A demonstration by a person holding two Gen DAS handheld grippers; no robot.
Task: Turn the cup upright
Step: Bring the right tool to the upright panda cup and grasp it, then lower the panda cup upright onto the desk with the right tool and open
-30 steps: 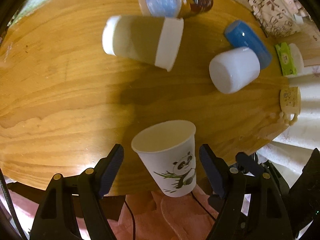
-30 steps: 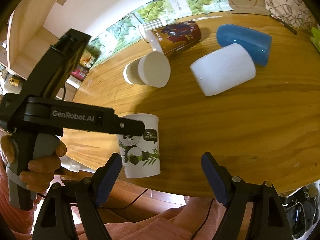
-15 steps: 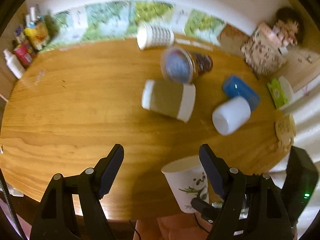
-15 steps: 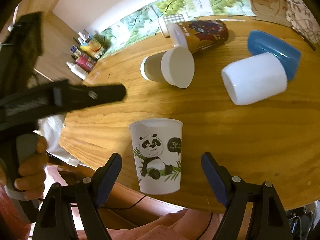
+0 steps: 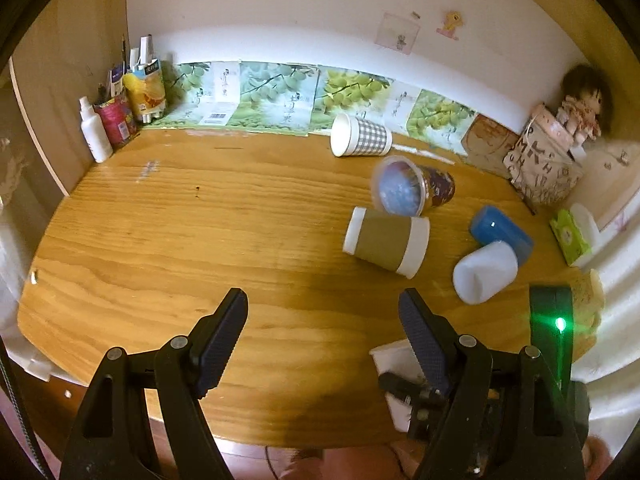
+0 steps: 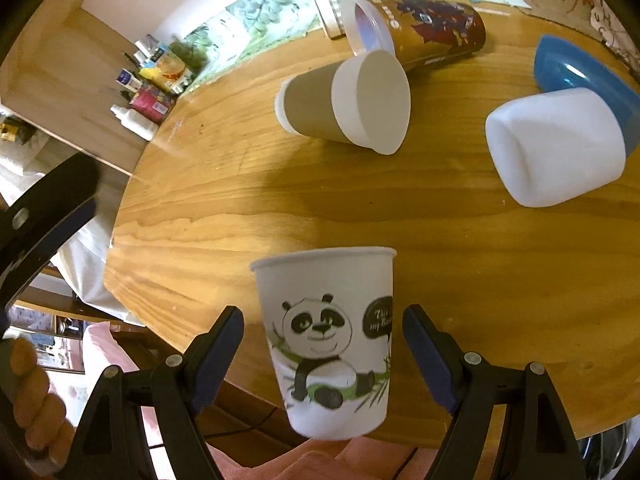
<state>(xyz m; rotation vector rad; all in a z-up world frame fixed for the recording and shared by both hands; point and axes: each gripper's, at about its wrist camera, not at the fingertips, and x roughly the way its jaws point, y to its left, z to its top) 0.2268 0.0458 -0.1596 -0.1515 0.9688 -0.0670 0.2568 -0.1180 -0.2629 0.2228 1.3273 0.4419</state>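
Panda-printed white paper cup [image 6: 326, 344] stands upright at the near edge of the round wooden tabletop [image 6: 460, 216], mouth up, base down, its long axis vertical. Judged from that, this cup's flip looks done. It sits directly ahead of the right claw [image 6: 323, 340], between the two fingers with a clear gap on each side; that claw is released and touches nothing. In the left wrist view only a sliver of the same cup [image 5: 394, 358] shows, low and to the right, behind the left claw's right finger. So the right hand is plainly the nearer one.

Left claw [image 5: 323, 330] is spread wide too, empty, hovering over bare wood with nothing between its fingers.

Farther across the tabletop the other cups all lie on their sides. Nearest is the brown-sleeved white paper cup [image 6: 344, 102], its open mouth turned toward the right wrist camera, its axis running roughly left to right across the left wrist view [image 5: 386, 242]. Touching or just behind it lies the tall brown printed cup with a clear lid [image 6: 424, 30]. To the right rests a white plastic tumbler [image 6: 554, 146], base toward the camera, just beside a blue plastic cup [image 6: 576, 72]. A grey checked paper cup [image 5: 360, 141] lies near the back wall.

If another cup is next, the brown-sleeved one lies straight ahead of the right claw, well apart, and would need a sideways grip across its body.
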